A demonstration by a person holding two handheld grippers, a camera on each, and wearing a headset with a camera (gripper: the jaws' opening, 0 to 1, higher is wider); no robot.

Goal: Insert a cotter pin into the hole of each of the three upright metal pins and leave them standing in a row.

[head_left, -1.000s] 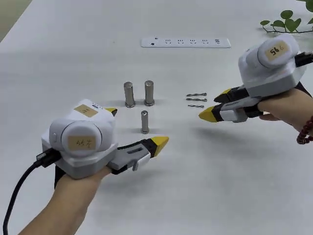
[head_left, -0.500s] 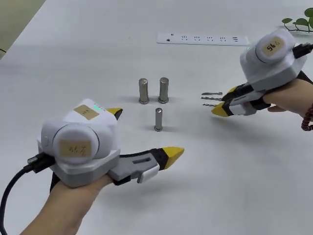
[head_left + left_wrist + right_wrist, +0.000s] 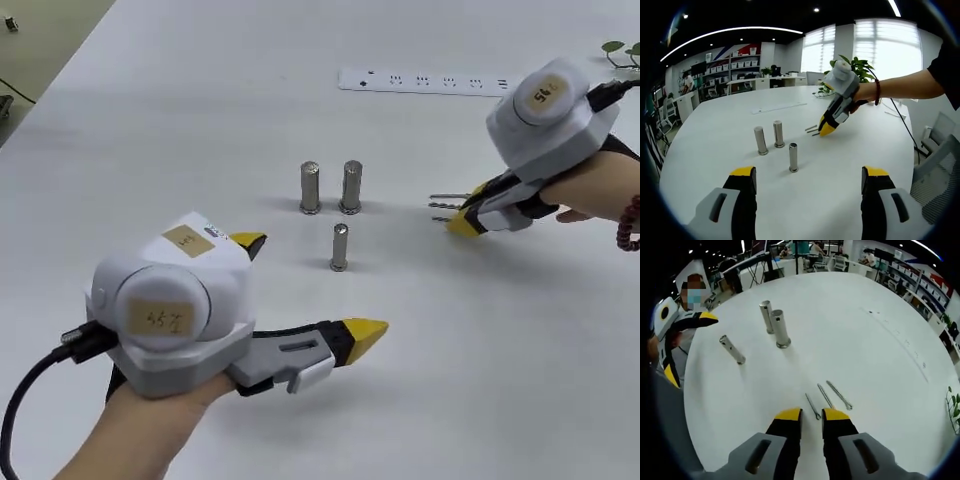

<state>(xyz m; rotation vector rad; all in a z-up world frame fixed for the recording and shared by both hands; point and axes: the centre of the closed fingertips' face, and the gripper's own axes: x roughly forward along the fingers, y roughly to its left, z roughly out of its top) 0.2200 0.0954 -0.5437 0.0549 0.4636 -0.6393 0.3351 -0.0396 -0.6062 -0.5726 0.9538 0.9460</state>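
Observation:
Three metal pins stand upright mid-table: two side by side (image 3: 310, 188) (image 3: 351, 187), the third (image 3: 340, 247) in front of them. Three cotter pins (image 3: 445, 205) lie flat to their right. My right gripper (image 3: 465, 222) is down at the table by the cotter pins. In the right gripper view its jaws (image 3: 812, 416) are nearly together, a narrow gap left, and the near end of the nearest cotter pin (image 3: 812, 406) lies in that gap. My left gripper (image 3: 308, 285) hovers in front of the metal pins, open wide and holding nothing (image 3: 808, 173).
A white power strip (image 3: 420, 82) lies at the far side of the table, with a green plant (image 3: 620, 50) at the far right. A black cable (image 3: 40, 375) trails from the left gripper. A bare table surface surrounds the pins.
The right gripper has dropped to the cotter pins and its jaws have narrowed from wide open to a small gap. The head camera has shifted; the left gripper stays put.

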